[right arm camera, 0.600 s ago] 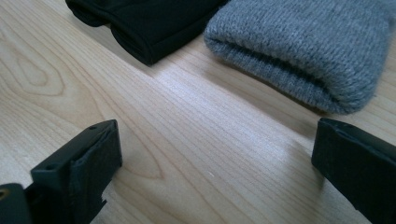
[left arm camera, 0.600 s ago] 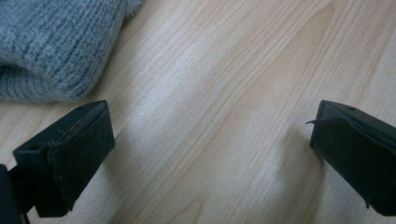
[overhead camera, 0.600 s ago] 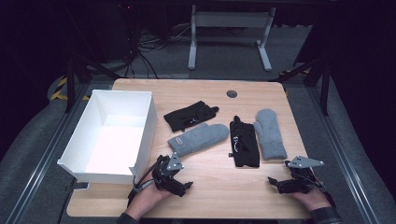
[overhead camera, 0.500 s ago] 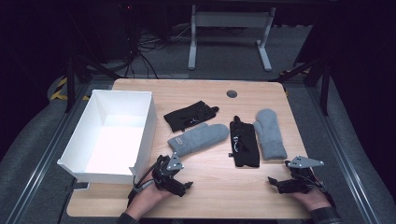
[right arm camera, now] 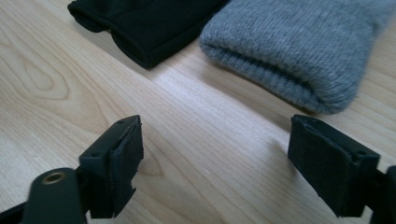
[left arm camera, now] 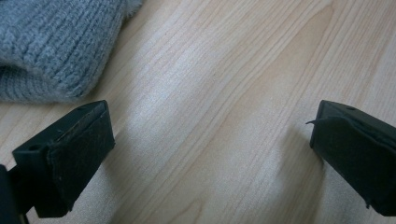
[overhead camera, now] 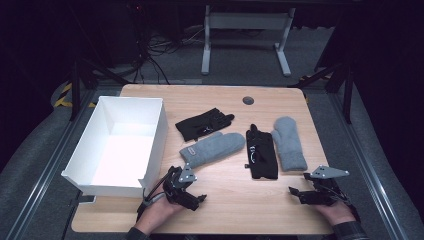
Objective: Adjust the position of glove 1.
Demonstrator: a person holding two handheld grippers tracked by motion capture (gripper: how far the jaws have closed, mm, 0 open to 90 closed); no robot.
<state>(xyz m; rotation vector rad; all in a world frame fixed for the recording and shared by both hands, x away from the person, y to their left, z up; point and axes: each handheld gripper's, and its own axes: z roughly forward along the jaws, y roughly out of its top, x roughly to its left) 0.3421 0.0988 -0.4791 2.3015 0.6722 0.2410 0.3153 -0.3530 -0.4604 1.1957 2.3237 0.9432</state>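
the counter [overhead camera: 225, 210] carries a white box [overhead camera: 150, 127] at the left. right of it lie a grey mitten [overhead camera: 212, 148], then a black glove [overhead camera: 261, 155] and a second mitten [overhead camera: 290, 142] side by side, with another black glove [overhead camera: 202, 123] farther back. the left gripper [overhead camera: 192, 192] rests at the near edge just below the first mitten's cuff, jaws wide apart and empty. the right gripper [overhead camera: 300, 196], near right, below the second mitten, is likewise spread and holds nothing.

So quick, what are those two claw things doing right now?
Left gripper: open, holding nothing, over bare table.
Right gripper: open, holding nothing.
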